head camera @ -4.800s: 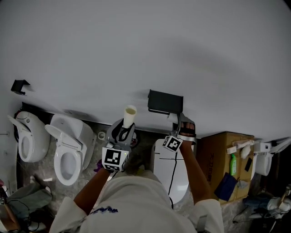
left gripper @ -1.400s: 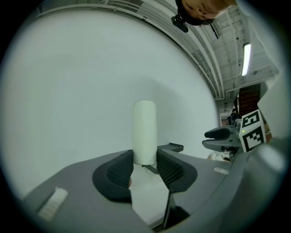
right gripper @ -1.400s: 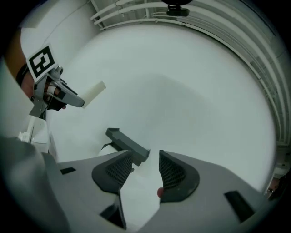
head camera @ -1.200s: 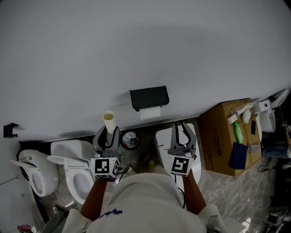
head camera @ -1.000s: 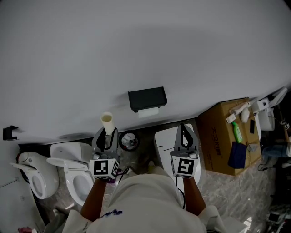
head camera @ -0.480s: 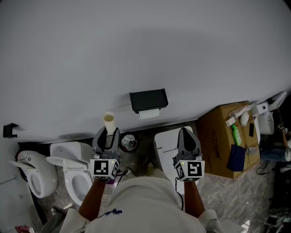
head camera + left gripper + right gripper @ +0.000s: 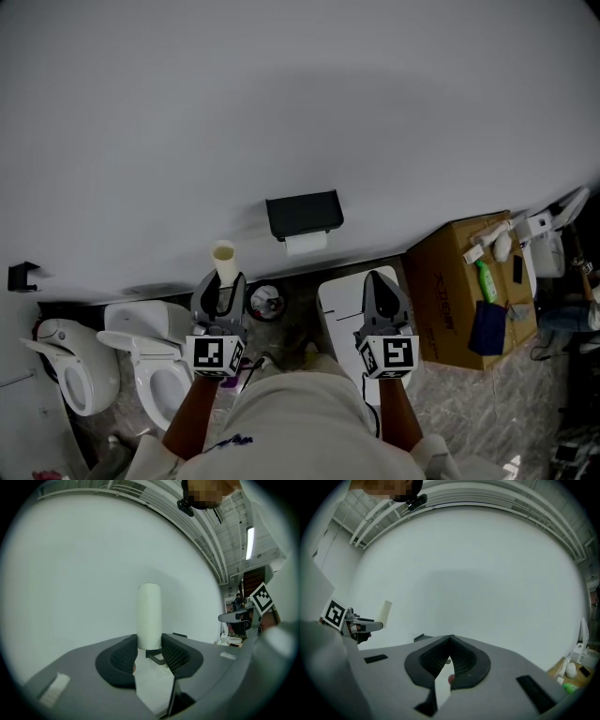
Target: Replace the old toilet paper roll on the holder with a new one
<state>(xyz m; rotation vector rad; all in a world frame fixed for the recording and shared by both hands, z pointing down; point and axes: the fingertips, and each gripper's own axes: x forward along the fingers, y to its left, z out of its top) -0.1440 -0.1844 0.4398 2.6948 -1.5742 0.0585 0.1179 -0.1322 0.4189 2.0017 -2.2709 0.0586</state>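
Left gripper (image 7: 149, 648) was seen clamped on an upright cardboard tube (image 7: 149, 615). Right gripper (image 7: 450, 644) was found clenched, with nothing between its jaws. A black holder (image 7: 304, 214) was noted on the wall, paper (image 7: 306, 244) hanging beneath it, apart from both grippers.

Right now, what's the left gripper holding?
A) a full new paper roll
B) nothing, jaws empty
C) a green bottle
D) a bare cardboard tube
D: in the left gripper view, the left gripper has its pads pressed on a bare cardboard tube that stands upright between them.
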